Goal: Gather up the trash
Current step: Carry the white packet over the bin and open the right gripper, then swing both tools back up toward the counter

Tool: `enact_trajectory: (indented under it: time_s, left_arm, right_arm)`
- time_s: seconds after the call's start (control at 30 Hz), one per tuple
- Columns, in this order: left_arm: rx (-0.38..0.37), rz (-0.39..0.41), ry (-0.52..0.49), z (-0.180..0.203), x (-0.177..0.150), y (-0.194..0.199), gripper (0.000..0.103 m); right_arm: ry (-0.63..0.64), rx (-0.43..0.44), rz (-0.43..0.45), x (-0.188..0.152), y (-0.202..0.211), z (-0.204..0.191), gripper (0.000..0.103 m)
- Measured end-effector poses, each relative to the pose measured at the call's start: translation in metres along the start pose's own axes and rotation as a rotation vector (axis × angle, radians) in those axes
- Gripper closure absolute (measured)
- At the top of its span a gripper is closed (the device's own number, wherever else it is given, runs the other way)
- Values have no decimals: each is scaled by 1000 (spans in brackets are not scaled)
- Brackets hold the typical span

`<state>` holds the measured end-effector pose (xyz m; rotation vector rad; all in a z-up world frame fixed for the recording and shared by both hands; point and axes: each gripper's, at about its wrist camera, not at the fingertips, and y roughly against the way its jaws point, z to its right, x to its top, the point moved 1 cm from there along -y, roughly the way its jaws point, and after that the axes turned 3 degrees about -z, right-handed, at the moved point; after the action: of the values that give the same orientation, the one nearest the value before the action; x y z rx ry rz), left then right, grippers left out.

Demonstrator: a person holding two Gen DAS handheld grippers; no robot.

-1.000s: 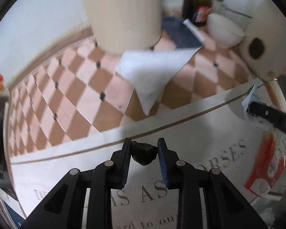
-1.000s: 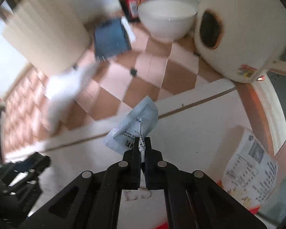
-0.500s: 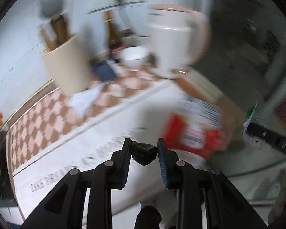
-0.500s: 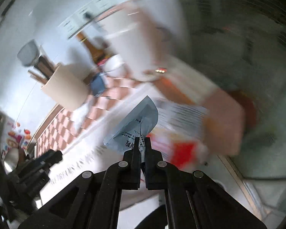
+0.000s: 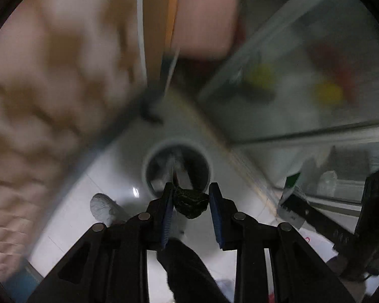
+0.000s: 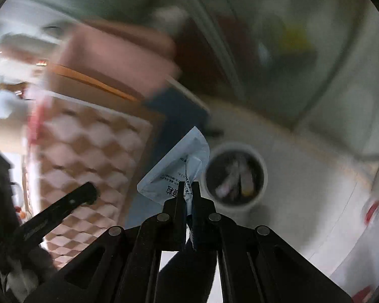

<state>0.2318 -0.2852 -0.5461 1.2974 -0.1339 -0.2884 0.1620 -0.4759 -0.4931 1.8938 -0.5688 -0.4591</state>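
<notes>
Our left hand-held gripper (image 5: 191, 200) pinches a small dark crumpled lump (image 5: 191, 201) between its blue pads, and our right hand-held gripper (image 6: 188, 195) is pressed together on a pale blue sachet (image 6: 175, 170) that sticks up from its tips. A second ago both of them hung over the checked bench cloth with its printed lettering, among a cream canister, a bottle, a bowl and a white appliance. Now that scene has swung aside: both views look steeply down past the bench edge to the pale floor, and a round waste bin (image 5: 177, 168) stands directly beyond the left tips, its dark inside already holding some scraps. In the right view the same bin (image 6: 236, 176) lies just to the right of the sachet. The grips have not changed; both pieces have travelled with us.

We judge from this that the carrying is nearly done and the drop comes next. The lump looks lined up with the mouth. The sachet looks a little off to one side and may need a short shift before we let go, or it could flutter past the rim.

The sachet bears black printed characters, too small and creased to read. A grey shoe (image 5: 102, 208) and a dark trouser leg (image 5: 189, 270) show below the left tips.
</notes>
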Motion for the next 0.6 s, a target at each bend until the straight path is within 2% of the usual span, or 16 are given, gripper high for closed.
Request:
enact_trajectory:
  time_s: [0.07, 0.23, 0.37, 0.5, 0.57, 0.6]
  left_arm:
    - [10, -71, 11, -18, 7, -75, 79]
    - [30, -184, -28, -51, 28, -230, 79]
    - [55, -243, -56, -57, 25, -303, 77]
    - [93, -264, -84, -57, 19, -334, 73]
    - [127, -238, -106, -58, 18, -336, 48]
    - [139, -224, -110, -58, 19, -334, 19]
  right_arm:
    - [-51, 12, -49, -6, -54, 42, 100]
    - [-155, 8, -127, -14, -208, 130, 100]
    - [-182, -11, -174, -15, -295, 169, 100]
    - [-120, -69, -224, -15, -351, 182, 98]
    - [-96, -104, -260, -18, -368, 189, 93]
    - [-89, -114, -262, -19, -372, 190, 93]
